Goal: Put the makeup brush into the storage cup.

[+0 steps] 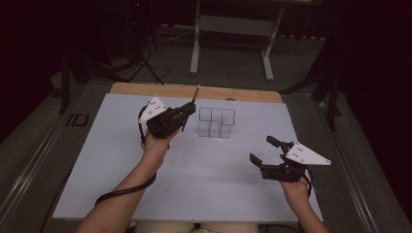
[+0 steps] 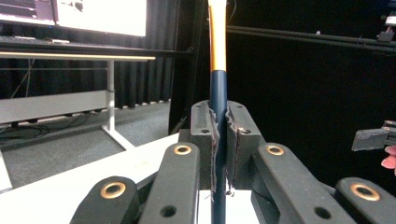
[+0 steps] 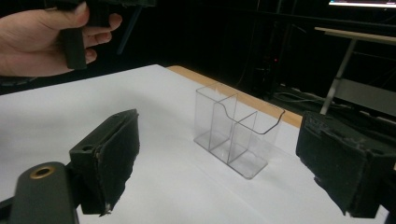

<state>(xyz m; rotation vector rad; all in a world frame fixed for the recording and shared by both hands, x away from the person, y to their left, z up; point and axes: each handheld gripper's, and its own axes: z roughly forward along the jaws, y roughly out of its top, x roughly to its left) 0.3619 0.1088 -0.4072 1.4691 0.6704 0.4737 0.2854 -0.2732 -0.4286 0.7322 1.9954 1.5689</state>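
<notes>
My left gripper (image 1: 188, 109) hovers over the back of the white board, just left of a clear plastic organizer (image 1: 217, 121) with several compartments. Its jaws are shut on a thin pen (image 1: 196, 93) with a dark blue lower part and an orange upper part. In the left gripper view the pen (image 2: 217, 46) stands upright between the pressed pads (image 2: 218, 119). My right gripper (image 1: 261, 149) is held low at the front right with its jaws wide apart and nothing between them. In the right gripper view the organizer (image 3: 233, 130) stands empty beyond the open jaws (image 3: 229, 161).
The white board (image 1: 121, 160) lies on a wooden tabletop whose edge (image 1: 145, 89) shows at the back. Beyond it stand a metal-legged desk (image 1: 233, 24) and cables on the grey floor. The person's left hand (image 3: 42, 37) shows at the right gripper view's upper left.
</notes>
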